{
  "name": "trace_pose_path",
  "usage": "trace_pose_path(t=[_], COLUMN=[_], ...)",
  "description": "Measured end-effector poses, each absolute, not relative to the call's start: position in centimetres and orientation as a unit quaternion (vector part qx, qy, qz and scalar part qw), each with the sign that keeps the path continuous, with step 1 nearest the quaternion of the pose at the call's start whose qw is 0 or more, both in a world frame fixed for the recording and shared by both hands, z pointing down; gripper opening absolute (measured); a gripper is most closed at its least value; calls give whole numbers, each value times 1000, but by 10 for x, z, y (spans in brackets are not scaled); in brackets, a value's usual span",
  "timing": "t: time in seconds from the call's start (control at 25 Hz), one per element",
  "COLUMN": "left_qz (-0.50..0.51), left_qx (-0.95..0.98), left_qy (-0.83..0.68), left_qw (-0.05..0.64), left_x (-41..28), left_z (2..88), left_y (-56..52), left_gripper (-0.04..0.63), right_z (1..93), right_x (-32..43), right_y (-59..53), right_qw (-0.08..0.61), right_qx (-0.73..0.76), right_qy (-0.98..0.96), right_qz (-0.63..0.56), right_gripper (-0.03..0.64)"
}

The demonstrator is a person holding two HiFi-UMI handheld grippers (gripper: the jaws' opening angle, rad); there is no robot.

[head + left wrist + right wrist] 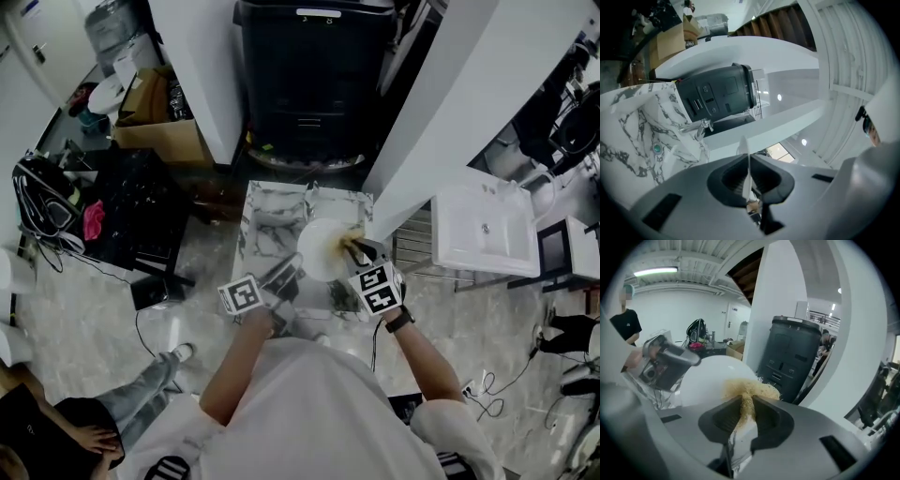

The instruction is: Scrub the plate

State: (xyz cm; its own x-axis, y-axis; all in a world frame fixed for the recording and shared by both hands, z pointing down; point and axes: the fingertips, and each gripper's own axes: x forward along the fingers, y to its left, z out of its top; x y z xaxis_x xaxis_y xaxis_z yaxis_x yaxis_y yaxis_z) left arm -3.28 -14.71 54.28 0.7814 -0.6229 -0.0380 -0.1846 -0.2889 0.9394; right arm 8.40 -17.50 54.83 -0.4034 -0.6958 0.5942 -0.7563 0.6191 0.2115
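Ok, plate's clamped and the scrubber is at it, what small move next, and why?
Probably sweep the scrubber across the plate toward its middle. The right gripper is shut on the scrubber, whose fibres sit only at the plate's near rim, and the left gripper is shut on the plate's edge, steadying it.

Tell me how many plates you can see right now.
1. A white plate, over the marble-patterned table, its rim clamped in the left gripper while the right gripper holds a straw-coloured scrubber against its face. Others may be hidden behind the person.
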Motion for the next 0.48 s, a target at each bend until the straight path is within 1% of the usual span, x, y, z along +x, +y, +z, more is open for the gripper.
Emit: trace_pose_path(t=[0.08, 0.16, 0.28, 0.36, 0.48], left_qz=[-218, -208, -203, -195, -187], left_qx=[771, 783, 776, 785, 798], left_qy=[-266, -274, -273, -266, -244], left_qw=[537, 518, 531, 525, 519], left_x=[-42, -48, -48, -43, -28], left_z=[542, 543, 548, 548, 542], left_y=[-153, -159, -157, -155, -147], left_gripper=[20, 20, 18, 18, 18], right_z=[560, 567, 556, 540, 519], right_x=[71, 53, 24, 11, 13], right_y=[-156, -139, -131, -138, -164], right_qw=[340, 340, 317, 297, 285], right_qx=[410, 384, 357, 354, 384], right_qy=[-845, -857, -878, -886, -878], right_qz=[47, 52, 44, 31, 3], right_gripper=[78, 78, 77, 77, 77])
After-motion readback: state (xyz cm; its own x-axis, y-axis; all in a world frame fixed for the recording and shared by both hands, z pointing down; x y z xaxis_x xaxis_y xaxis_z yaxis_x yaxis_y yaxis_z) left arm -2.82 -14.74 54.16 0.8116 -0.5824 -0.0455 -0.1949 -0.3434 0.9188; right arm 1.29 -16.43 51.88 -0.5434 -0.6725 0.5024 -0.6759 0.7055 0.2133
